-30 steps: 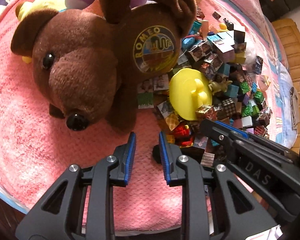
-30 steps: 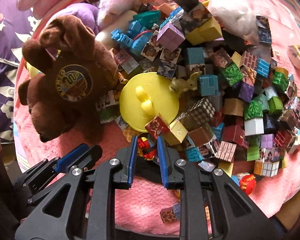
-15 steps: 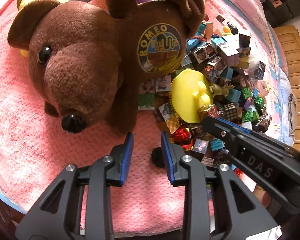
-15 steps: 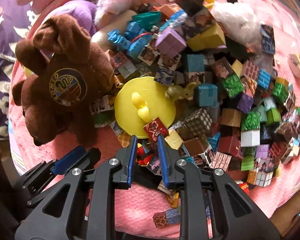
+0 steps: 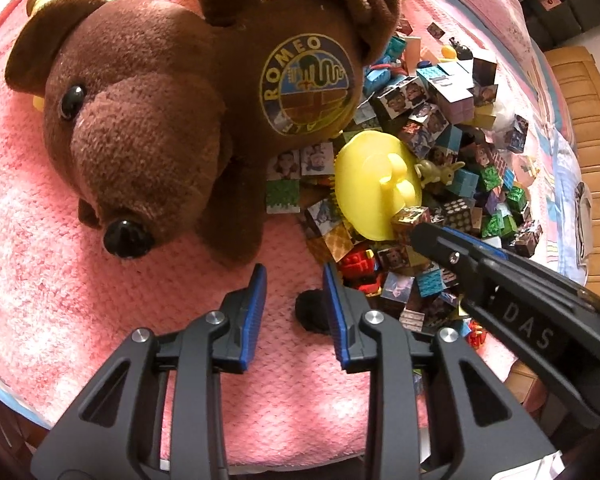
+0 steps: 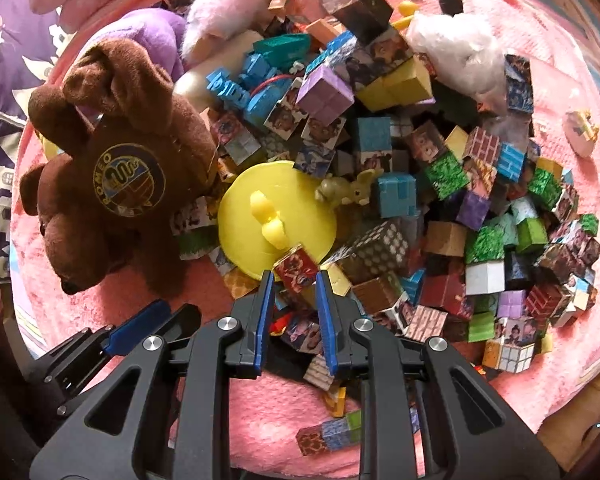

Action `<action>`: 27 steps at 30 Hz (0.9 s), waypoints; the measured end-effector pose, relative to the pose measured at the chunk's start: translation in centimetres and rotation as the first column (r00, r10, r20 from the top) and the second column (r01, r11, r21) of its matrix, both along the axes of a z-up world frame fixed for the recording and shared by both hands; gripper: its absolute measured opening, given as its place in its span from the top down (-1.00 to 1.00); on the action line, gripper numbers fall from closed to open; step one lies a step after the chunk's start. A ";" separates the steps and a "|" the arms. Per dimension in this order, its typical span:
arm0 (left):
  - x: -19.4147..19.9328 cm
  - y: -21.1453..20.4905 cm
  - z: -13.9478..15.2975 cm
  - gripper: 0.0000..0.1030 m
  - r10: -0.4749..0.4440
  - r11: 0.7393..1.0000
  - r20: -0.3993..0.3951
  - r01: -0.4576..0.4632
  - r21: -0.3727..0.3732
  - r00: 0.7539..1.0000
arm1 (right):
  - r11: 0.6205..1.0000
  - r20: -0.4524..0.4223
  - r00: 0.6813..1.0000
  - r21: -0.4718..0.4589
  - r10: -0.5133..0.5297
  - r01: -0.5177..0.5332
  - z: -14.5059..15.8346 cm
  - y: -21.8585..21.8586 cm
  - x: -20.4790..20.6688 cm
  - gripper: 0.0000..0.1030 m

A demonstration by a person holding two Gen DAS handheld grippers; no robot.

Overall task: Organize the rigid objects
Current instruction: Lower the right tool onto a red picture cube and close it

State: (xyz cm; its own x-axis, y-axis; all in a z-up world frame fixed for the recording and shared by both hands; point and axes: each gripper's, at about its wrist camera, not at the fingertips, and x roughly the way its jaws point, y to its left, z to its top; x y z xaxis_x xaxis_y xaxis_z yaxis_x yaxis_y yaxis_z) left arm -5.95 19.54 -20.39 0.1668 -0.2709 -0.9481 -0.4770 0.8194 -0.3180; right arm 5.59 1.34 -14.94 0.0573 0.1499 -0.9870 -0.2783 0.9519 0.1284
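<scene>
A heap of small printed cubes (image 6: pixel 440 208) lies on a pink blanket (image 5: pixel 60 280). A yellow round lid with a knob (image 6: pixel 276 216) rests at the heap's near edge. A red patterned cube (image 6: pixel 296 270) leans on the lid's front rim. My right gripper (image 6: pixel 294 280) is open, its blue pads on either side of that cube, not closing on it. My left gripper (image 5: pixel 294 274) is open over bare blanket, just below the brown plush dog (image 5: pixel 172 128). A small black object (image 5: pixel 310 310) lies by its right finger. The right gripper's arm (image 5: pixel 500 300) crosses the left wrist view.
A purple plush (image 6: pixel 148 36) and a white fluffy toy (image 6: pixel 228 8) lie behind the dog. A blue plastic toy (image 6: pixel 252 80) and a tan animal figure (image 6: pixel 352 192) sit among the cubes. A few stray cubes (image 6: pixel 332 432) lie near the blanket's front edge.
My right gripper has moved forward into the heap, from a red toy to the red patterned cube by the lid. The left gripper has crept closer to the dog.
</scene>
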 end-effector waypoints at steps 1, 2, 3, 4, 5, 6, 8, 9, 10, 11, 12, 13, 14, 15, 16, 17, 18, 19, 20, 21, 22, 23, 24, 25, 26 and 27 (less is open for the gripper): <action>0.0 0.0 -0.1 0.45 0.002 1.000 -0.003 -0.002 0.000 1.000 | 1.000 -0.004 1.000 -0.002 -0.004 0.004 0.0 -0.2 0.2 0.53; 0.0 0.0 -0.1 0.45 0.003 1.000 -0.004 -0.003 0.000 1.000 | 1.000 -0.009 1.000 -0.001 -0.007 0.007 -0.3 -0.1 0.2 0.48; -0.1 0.0 -0.1 0.45 0.003 1.000 -0.005 -0.003 -0.002 1.000 | 1.000 -0.020 1.000 0.010 -0.004 0.004 -0.5 -0.1 0.3 0.35; 0.0 -0.1 -0.1 0.45 0.001 1.000 -0.005 -0.001 -0.001 1.000 | 1.000 -0.024 1.000 0.009 0.005 -0.004 -0.8 0.0 0.3 0.22; 0.0 -0.1 -0.1 0.45 -0.001 1.000 -0.004 0.001 0.000 1.000 | 1.000 -0.022 1.000 0.000 0.015 -0.015 -1.0 0.2 0.3 0.19; 0.0 -0.2 -0.1 0.45 -0.004 1.000 -0.003 0.004 0.002 1.000 | 1.000 -0.015 1.000 -0.006 0.022 -0.022 -1.1 0.4 0.3 0.17; -0.1 -0.1 -0.2 0.45 -0.001 1.000 -0.007 0.001 0.004 1.000 | 1.000 -0.010 1.000 -0.012 0.022 -0.022 -1.3 0.6 0.4 0.16; -0.2 0.0 -0.3 0.45 0.003 1.000 -0.011 -0.003 0.003 1.000 | 1.000 -0.010 1.000 -0.014 0.020 -0.020 -1.4 0.6 0.5 0.16; -0.2 0.1 -0.4 0.45 0.008 1.000 -0.015 -0.008 0.003 1.000 | 1.000 -0.010 1.000 -0.015 0.019 -0.019 -1.5 0.6 0.7 0.16; -0.3 0.2 -0.5 0.45 0.012 1.000 -0.020 -0.012 0.000 1.000 | 1.000 -0.010 1.000 -0.017 0.017 -0.017 -1.7 0.6 0.8 0.16; -0.3 0.2 -0.6 0.45 0.014 1.000 -0.024 -0.014 -0.003 1.000 | 1.000 -0.009 1.000 -0.018 0.018 -0.018 -1.7 0.7 0.9 0.16; -0.3 0.2 -0.7 0.45 0.014 1.000 -0.025 -0.014 -0.003 1.000 | 0.999 -0.006 1.000 -0.021 0.024 -0.024 -1.7 0.8 0.9 0.14; -0.3 0.2 -0.7 0.45 0.013 1.000 -0.024 -0.013 -0.001 1.000 | 0.999 0.002 0.999 -0.032 0.042 -0.041 -1.7 1.1 0.8 0.14; -0.3 0.2 -0.7 0.45 0.013 1.000 -0.024 -0.013 -0.001 1.000 | 0.998 0.009 0.998 -0.041 0.056 -0.056 -1.8 1.4 0.8 0.14; -0.3 0.1 -0.7 0.45 0.012 1.000 -0.024 -0.012 -0.002 1.000 | 0.996 0.017 0.997 -0.051 0.071 -0.070 -1.9 1.7 0.6 0.14; -0.2 0.1 -0.7 0.45 0.010 1.000 -0.023 -0.010 -0.001 1.000 | 0.995 0.022 0.997 -0.055 0.080 -0.078 -2.0 1.8 0.4 0.14; -0.2 0.0 -0.6 0.44 0.007 1.000 -0.022 -0.007 0.000 1.000 | 0.995 0.023 0.996 -0.053 0.081 -0.079 -2.0 1.9 0.3 0.14; -0.2 0.0 -0.6 0.44 0.005 1.000 -0.022 -0.005 0.001 1.000 | 0.996 0.023 0.997 -0.048 0.079 -0.078 -2.0 2.0 0.4 0.14; -0.2 0.0 -0.6 0.44 0.004 1.000 -0.023 -0.004 0.001 1.000 | 0.996 0.023 0.997 -0.046 0.079 -0.078 -2.0 2.0 0.4 0.14; -0.2 -0.1 -0.6 0.44 0.003 1.000 -0.023 -0.003 0.001 1.000 | 0.996 0.026 0.996 -0.046 0.082 -0.081 -2.0 2.2 0.4 0.14; -0.2 -0.1 -0.6 0.44 0.003 1.000 -0.023 -0.003 0.002 1.000 | 0.995 0.028 0.996 -0.046 0.084 -0.083 -1.9 2.3 0.4 0.14; -0.2 -0.1 -0.6 0.44 0.003 1.000 -0.023 -0.003 0.002 1.000 | 0.995 0.030 0.996 -0.047 0.087 -0.085 -1.9 2.5 0.5 0.14; -0.2 -0.1 -0.6 0.44 0.004 1.000 -0.023 -0.004 0.004 1.000 | 0.995 0.031 0.995 -0.049 0.090 -0.089 -2.0 2.6 0.6 0.14; -0.3 -0.1 -0.6 0.44 0.005 1.000 -0.023 -0.005 0.004 1.000 | 0.994 0.034 0.995 -0.052 0.097 -0.096 -2.0 2.7 0.6 0.14; -0.3 0.0 -0.6 0.44 0.008 1.000 -0.025 -0.007 0.003 1.000 | 0.993 0.037 0.994 -0.060 0.107 -0.105 -2.0 2.9 0.7 0.14; -0.3 0.0 -0.6 0.44 0.009 1.000 -0.025 -0.008 0.003 1.000 | 0.993 0.038 0.994 -0.063 0.107 -0.104 -1.6 3.0 0.7 0.14</action>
State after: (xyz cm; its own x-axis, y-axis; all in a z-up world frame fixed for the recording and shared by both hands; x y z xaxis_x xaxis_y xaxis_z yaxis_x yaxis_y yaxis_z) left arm -6.30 19.54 -20.99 0.1448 -0.2669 -0.9528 -0.4919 0.8161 -0.3034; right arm 6.32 4.32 -16.53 0.0854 0.0972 -0.9916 -0.3813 0.9226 0.0576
